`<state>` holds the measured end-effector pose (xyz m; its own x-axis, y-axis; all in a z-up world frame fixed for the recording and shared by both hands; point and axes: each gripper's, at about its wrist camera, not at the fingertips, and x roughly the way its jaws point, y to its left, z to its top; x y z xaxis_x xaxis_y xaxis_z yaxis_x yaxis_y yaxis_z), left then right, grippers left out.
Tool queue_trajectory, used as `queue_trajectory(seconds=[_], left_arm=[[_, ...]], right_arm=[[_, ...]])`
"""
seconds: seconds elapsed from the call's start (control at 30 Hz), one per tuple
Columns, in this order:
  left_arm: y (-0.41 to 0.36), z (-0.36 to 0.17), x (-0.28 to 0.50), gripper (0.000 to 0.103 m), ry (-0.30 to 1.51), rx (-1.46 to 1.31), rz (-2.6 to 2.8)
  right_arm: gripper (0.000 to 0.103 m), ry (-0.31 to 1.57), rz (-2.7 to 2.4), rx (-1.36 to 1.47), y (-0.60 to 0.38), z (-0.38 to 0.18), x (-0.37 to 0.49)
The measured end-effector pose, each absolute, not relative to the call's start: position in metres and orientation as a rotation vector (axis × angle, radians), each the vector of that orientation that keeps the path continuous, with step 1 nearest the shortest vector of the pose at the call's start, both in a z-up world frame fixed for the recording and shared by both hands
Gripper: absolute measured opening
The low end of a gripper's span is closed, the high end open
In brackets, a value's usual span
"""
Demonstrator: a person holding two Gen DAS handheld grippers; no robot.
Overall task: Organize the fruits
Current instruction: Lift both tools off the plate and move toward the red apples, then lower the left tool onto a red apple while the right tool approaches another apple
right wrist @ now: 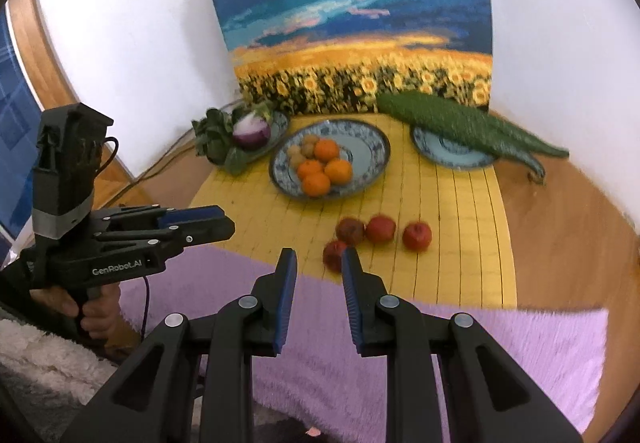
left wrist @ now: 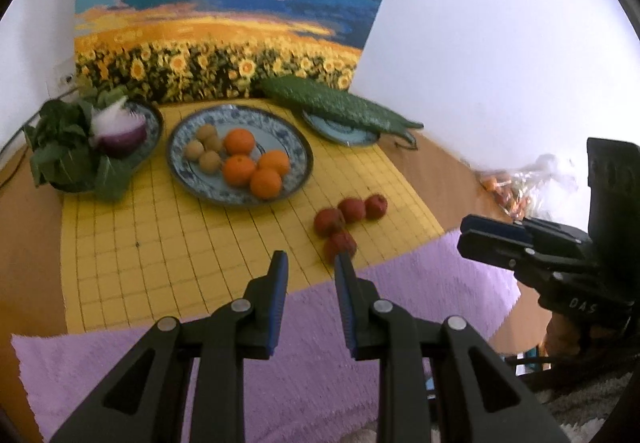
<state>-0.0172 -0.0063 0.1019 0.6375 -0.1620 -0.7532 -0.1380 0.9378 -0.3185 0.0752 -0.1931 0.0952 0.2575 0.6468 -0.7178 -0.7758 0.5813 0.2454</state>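
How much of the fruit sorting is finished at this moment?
Done: four oranges and the small brown fruits lie on the middle plate. In hand: nothing; left gripper and right gripper are shut and empty. Left: four red fruits on the yellow mat.

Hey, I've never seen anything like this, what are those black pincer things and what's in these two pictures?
Each is a hand-held gripper: a black two-finger tool a person carries, with a camera looking along its fingers. One picture comes from the left hand-held gripper, the other from the right hand-held gripper. Both are shut, holding nothing. On the yellow gridded mat lie four small red fruits; a blue-patterned plate holds four oranges and small tan round fruits.
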Motion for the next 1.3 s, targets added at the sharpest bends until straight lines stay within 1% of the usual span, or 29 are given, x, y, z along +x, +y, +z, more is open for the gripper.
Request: queue_trajectory(seconds=[0.4,0.5,0.63,0.73,1.1,1.3], left_arm=[[-0.037,0.062,-0.021,0.024,1.022,-0.381,-0.066],[-0.043,0.057,-0.021,0.024,1.0,-0.4,-0.074],[-0.058,0.056,-0.013,0.023,0.974,-0.42,-0.088],[-0.06,0.057,-0.005,0.015,0.961,-0.468,-0.023],[-0.05,0.057,0.018,0.014,0.934,-0.483,0.108],[-0.044,0.034,0.048,0.016,1.033,-0.516,0.083]], right_arm=[[0.024,1.019,0.872,-0.162,-0.219,0.051,0.071],[0.024,1.041,0.833,-0.162,-0.225,0.041,0.077],[0.024,1.014,0.873,-0.183,-0.23,0.042,0.084],[0.024,0.991,0.919,-0.212,-0.232,0.047,0.094],[0.024,0.99,0.992,-0.208,-0.232,0.044,0.132],[0.024,0.97,0.981,-0.228,-0.222,0.048,0.142]])
